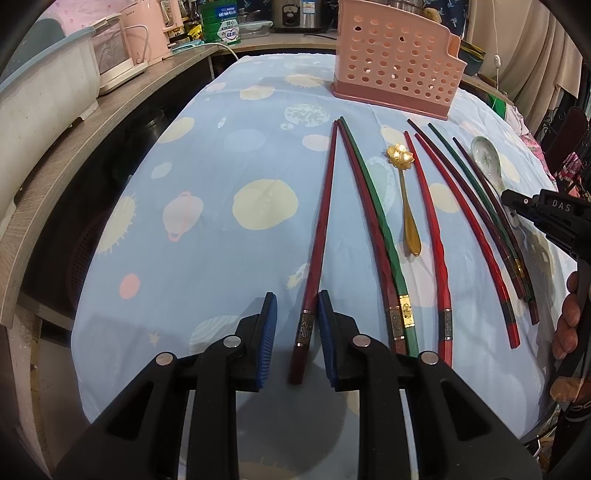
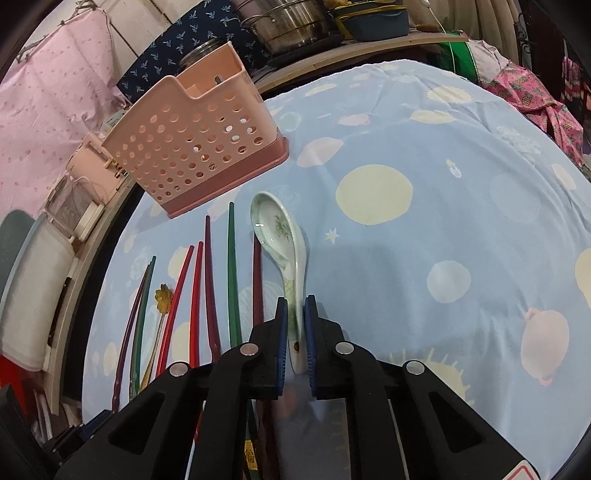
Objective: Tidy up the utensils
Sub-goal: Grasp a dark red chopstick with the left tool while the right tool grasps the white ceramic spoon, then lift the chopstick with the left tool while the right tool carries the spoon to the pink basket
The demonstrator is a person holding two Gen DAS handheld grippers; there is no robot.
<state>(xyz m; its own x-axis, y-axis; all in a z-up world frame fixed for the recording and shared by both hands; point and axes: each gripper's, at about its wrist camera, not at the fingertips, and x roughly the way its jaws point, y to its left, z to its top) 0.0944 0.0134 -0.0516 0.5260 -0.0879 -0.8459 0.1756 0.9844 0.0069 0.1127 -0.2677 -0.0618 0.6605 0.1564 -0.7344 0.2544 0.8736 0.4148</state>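
Observation:
Several red, green and dark chopsticks lie in a row on the blue cloth. My left gripper [image 1: 297, 325] is open, its blue pads either side of the handle end of the leftmost red chopstick [image 1: 321, 236]. A gold flower spoon [image 1: 404, 192] lies among the chopsticks. My right gripper [image 2: 296, 332] is closed on the handle of the white ceramic spoon [image 2: 277, 232], whose bowl points away toward the pink perforated utensil holder [image 2: 195, 144]. The holder also shows in the left wrist view [image 1: 395, 59], standing at the far side of the table. The right gripper shows at the right edge of the left wrist view [image 1: 546, 214].
A wooden counter [image 1: 74, 147] with pink and white appliances runs along the left. Metal pots [image 2: 291, 22] sit on a shelf behind the holder. Pink patterned fabric [image 2: 532, 96] hangs off the table's far right. The blue cloth [image 2: 443, 221] spreads right of the ceramic spoon.

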